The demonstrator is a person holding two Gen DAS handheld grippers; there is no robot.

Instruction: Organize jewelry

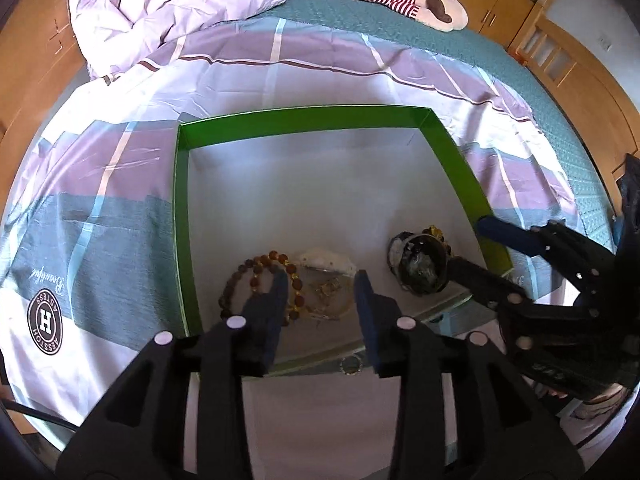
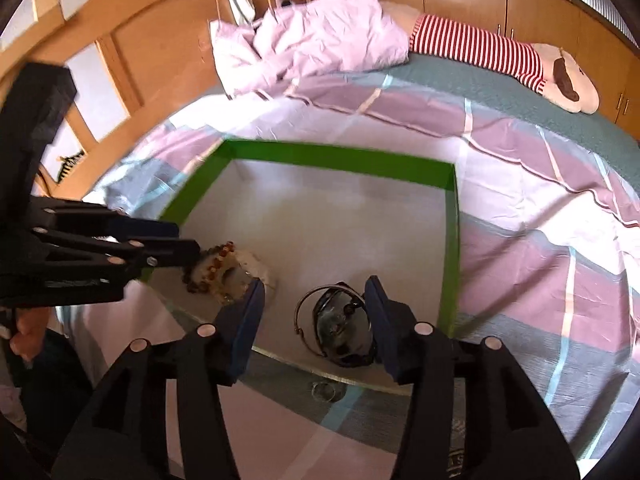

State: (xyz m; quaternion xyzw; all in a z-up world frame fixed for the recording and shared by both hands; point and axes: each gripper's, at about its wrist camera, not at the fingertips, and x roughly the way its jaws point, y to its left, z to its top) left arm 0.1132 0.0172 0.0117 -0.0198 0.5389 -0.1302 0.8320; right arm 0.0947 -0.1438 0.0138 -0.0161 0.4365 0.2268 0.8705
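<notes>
A shallow green-walled box (image 1: 304, 118) (image 2: 340, 156) with a white floor lies on the bed. In its near left part lie brown bead bracelets (image 1: 256, 280) (image 2: 212, 264), a white pouch (image 1: 328, 262) and a thin gold chain (image 1: 328, 292). My left gripper (image 1: 322, 284) (image 2: 186, 238) hangs open just above them, holding nothing. Dark bangles (image 1: 420, 270) (image 2: 340, 324) and a thin silver hoop (image 2: 304, 312) rest near the box's right wall. My right gripper (image 2: 316, 284) (image 1: 472, 240) stands open over them, pads apart from them. A small ring (image 1: 352, 364) (image 2: 324, 390) sits on the sheet outside the box's near edge.
The box sits on a purple, white and grey checked sheet (image 1: 100, 184). A crumpled lilac duvet (image 1: 180, 0) and a red-striped plush toy (image 2: 520, 60) lie at the far end of the bed. Wooden cupboards (image 2: 160, 52) surround it. A person's hand (image 2: 24, 332) holds the left gripper.
</notes>
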